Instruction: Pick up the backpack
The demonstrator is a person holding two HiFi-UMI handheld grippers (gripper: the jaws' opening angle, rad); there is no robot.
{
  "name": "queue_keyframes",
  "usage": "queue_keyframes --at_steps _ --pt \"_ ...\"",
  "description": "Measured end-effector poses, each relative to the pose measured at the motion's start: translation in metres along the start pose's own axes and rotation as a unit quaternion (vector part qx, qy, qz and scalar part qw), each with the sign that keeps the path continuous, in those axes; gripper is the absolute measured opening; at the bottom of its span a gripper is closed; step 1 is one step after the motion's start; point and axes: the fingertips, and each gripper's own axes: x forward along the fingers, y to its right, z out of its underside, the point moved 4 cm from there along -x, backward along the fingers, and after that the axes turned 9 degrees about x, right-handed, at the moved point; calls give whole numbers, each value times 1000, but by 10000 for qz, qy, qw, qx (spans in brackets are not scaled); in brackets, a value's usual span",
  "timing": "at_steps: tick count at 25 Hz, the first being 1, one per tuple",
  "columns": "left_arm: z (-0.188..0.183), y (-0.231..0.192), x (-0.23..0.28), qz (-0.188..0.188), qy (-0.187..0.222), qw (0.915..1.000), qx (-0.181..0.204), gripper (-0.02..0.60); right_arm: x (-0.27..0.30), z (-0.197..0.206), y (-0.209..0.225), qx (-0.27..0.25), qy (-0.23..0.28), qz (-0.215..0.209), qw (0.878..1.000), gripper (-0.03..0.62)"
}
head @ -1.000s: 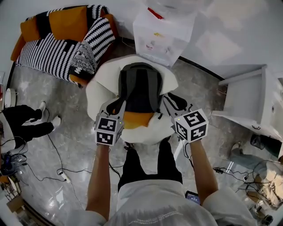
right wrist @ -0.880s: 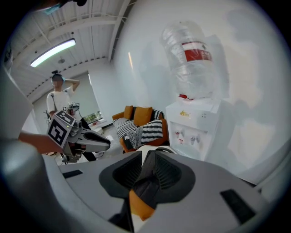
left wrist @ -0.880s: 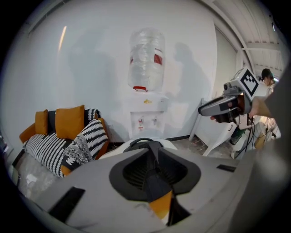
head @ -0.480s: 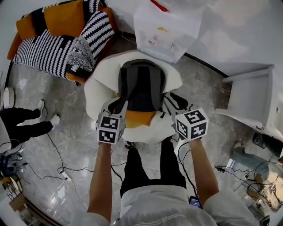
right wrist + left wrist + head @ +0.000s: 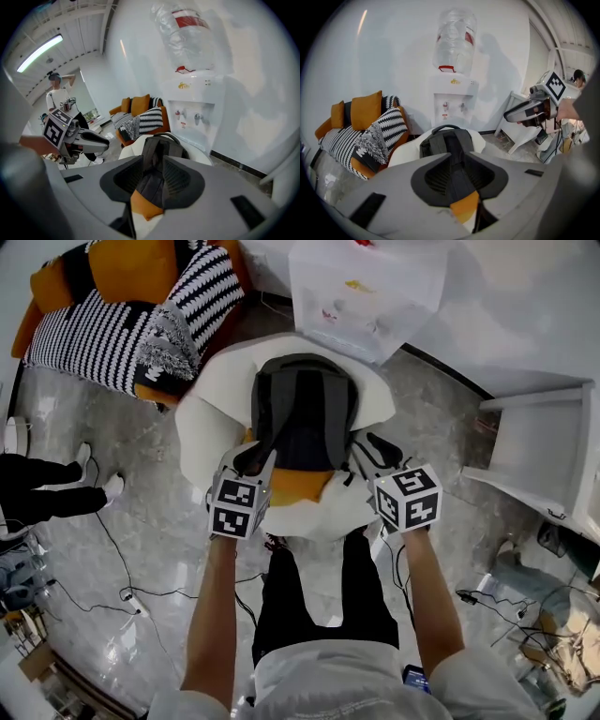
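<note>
Entry: backpack (image 5: 302, 413), dark grey, lying strap side up on the white seat (image 5: 211, 418), its lower end over an orange cushion (image 5: 295, 486); we judge it not yet lifted.

Left gripper (image 5: 251, 463): set at the bag's left shoulder strap (image 5: 246, 457); in its own view the two pads are drawn close with a dark band of strap pinched between them.

Right gripper (image 5: 373, 457): set at the right shoulder strap (image 5: 380, 448); its pads are pressed onto a fold of padded grey fabric.

Reason for the hold, as we judge it: one gripper on each strap near the bag's lower end, level with each other, so that the load would come up evenly and not swing to one side; the person stands just beside the near edge of the seat, arms forward.

Surroundings: water dispenser (image 5: 361, 292) behind the seat; striped sofa (image 5: 112, 324) far left; white table (image 5: 544, 446) to the right; cables (image 5: 122, 596) on the floor.

Hidden or unclear: the bag's front face, turned down against the seat; how far each strap passes into the jaws; the dispenser's bottle, cut off at the top edge of the head view; a bystander (image 5: 37, 484) at the left edge, legs only.
</note>
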Motion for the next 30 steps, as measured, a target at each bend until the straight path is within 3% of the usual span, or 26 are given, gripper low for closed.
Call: queue_keyframes --at_steps 12,20,30 --pt "16 0 25 118 -146 9998 -108 117 24 24 22 199 -257 39 9995 109" --pt "32 1 48 240 -286 9992 -168 117 43 35 36 533 -142 -19 9985 109" --pt "53 -13 75 138 -422 9983 -369 118 80 51 53 652 -311 -71 9974 129"
